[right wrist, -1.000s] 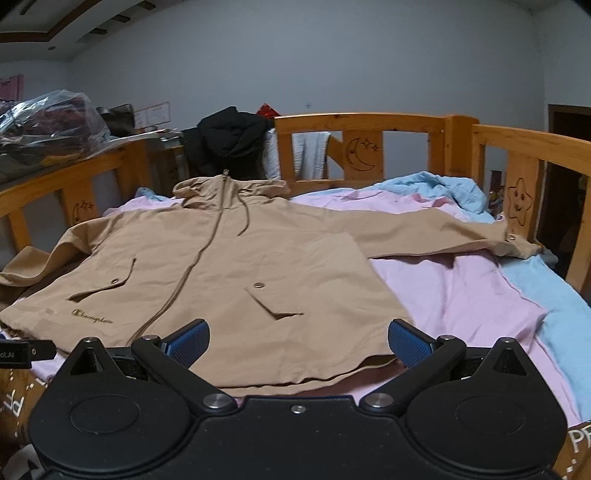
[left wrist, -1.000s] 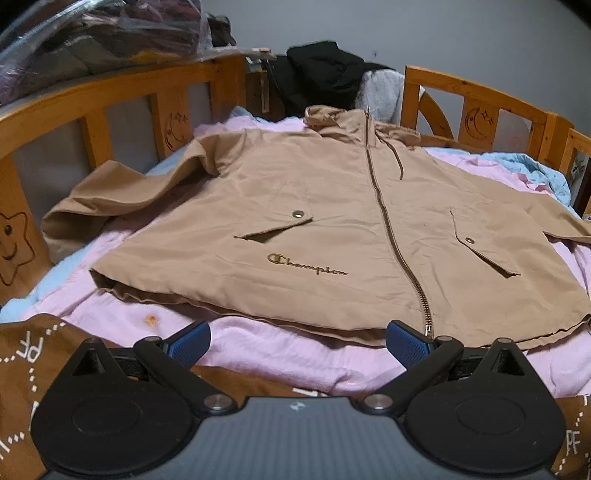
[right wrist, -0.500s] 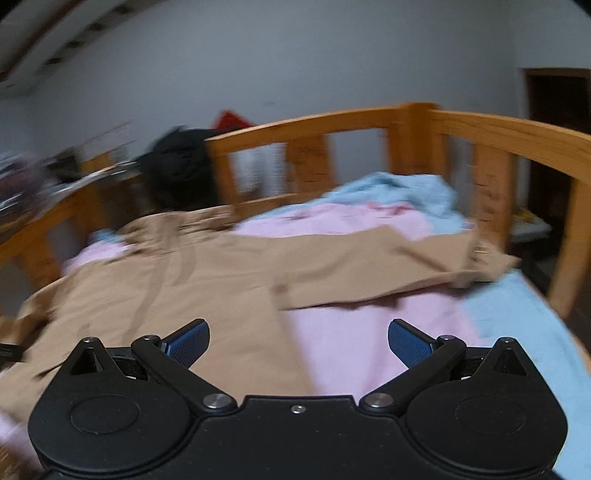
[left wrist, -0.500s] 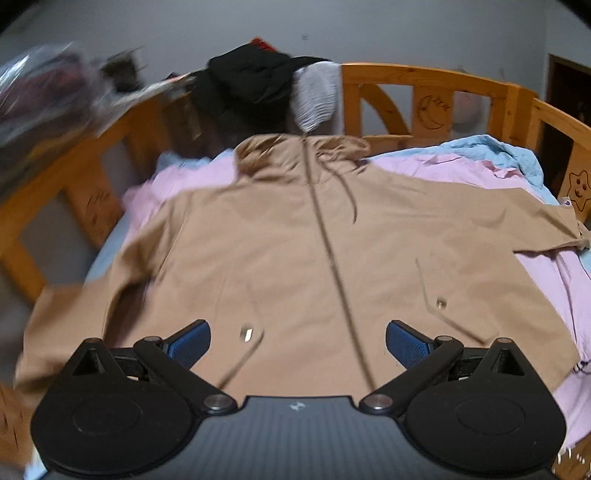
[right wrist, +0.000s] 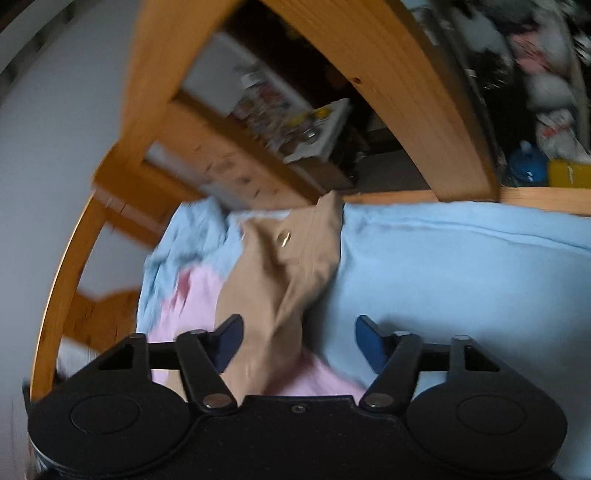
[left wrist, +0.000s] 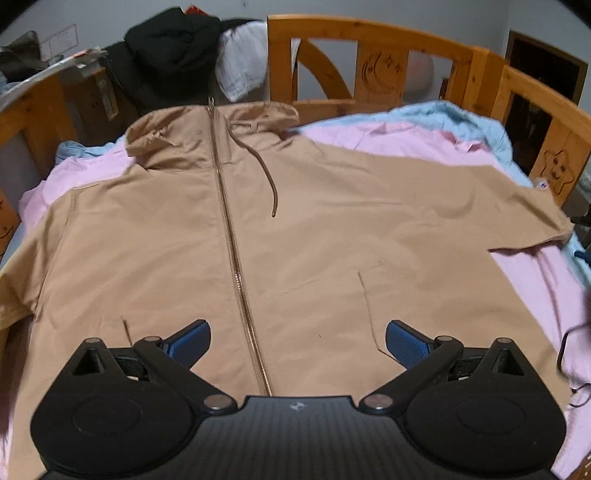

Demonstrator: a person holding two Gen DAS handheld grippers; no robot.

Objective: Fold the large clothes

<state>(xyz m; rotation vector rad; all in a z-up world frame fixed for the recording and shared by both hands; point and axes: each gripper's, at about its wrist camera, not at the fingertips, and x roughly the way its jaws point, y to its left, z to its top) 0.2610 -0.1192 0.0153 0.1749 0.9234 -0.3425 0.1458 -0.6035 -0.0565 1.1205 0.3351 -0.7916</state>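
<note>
A tan zip-up hooded jacket (left wrist: 295, 229) lies flat and face up on the bed, hood at the far end, sleeves spread out to both sides. My left gripper (left wrist: 297, 341) is open and empty, low over the jacket's lower front near the zipper. My right gripper (right wrist: 299, 343) is open, partly narrowed, over the cuff end of the jacket's sleeve (right wrist: 284, 266), which runs between its fingers. The cuff has a metal snap and lies on the blue blanket. The right wrist view is blurred.
Pink sheet (left wrist: 406, 144) and blue blanket (right wrist: 443, 258) cover the bed. A wooden bed rail (left wrist: 369, 33) surrounds it, close to the right gripper (right wrist: 388, 74). Black and white clothes (left wrist: 177, 48) hang over the far rail. Clutter lies beyond the right rail.
Left gripper moved forward over the jacket toward its middle. Right gripper swung right and tilted down to the sleeve cuff by the rail, and its jaws narrowed somewhat.
</note>
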